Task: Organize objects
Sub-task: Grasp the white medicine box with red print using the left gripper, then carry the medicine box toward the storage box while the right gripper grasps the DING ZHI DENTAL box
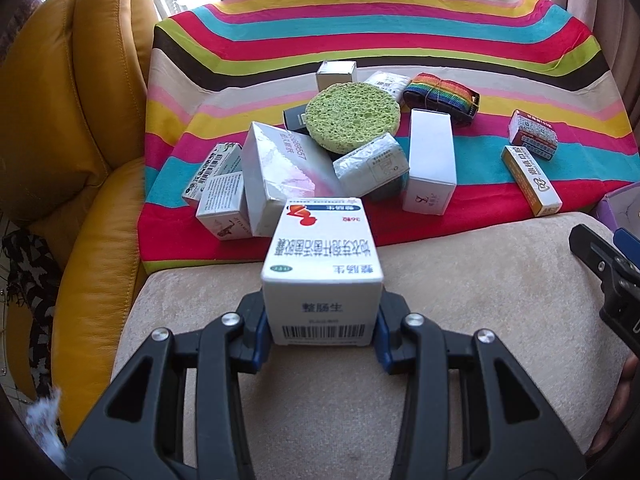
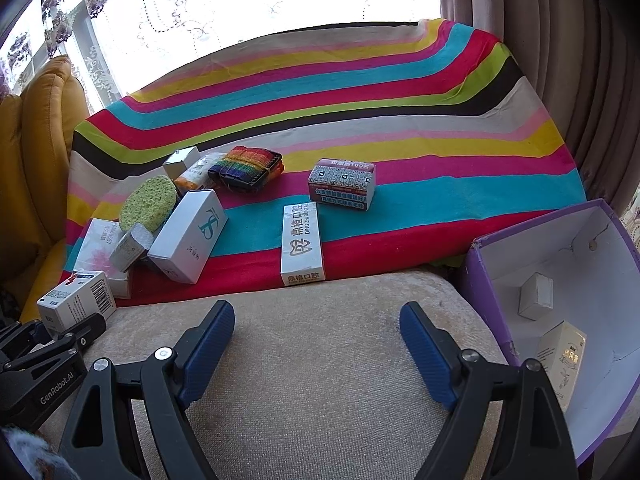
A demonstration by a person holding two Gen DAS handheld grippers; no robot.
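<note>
Purple box (image 2: pixel 560 264) cut off at frame edge. My left gripper (image 1: pixel 322 320) clamps the white medicine carton (image 1: pixel 322 264) over the beige cushion (image 1: pixel 460 300); right gripper (image 2: pixel 316 344) level, fingers apart, holding nothing.

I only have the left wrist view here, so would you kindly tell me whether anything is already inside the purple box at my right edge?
Observer: Yes. The purple box holds two small boxes: a white box and a cream box nearer the camera.
Operator: Thank you. Is the right gripper carrying anything?
Observer: No. The right gripper is open and empty above the beige cushion.
Operator: And how does my held box look from there?
Observer: The left gripper grips the white medicine box at the far left, barcode facing the right wrist camera.
</note>
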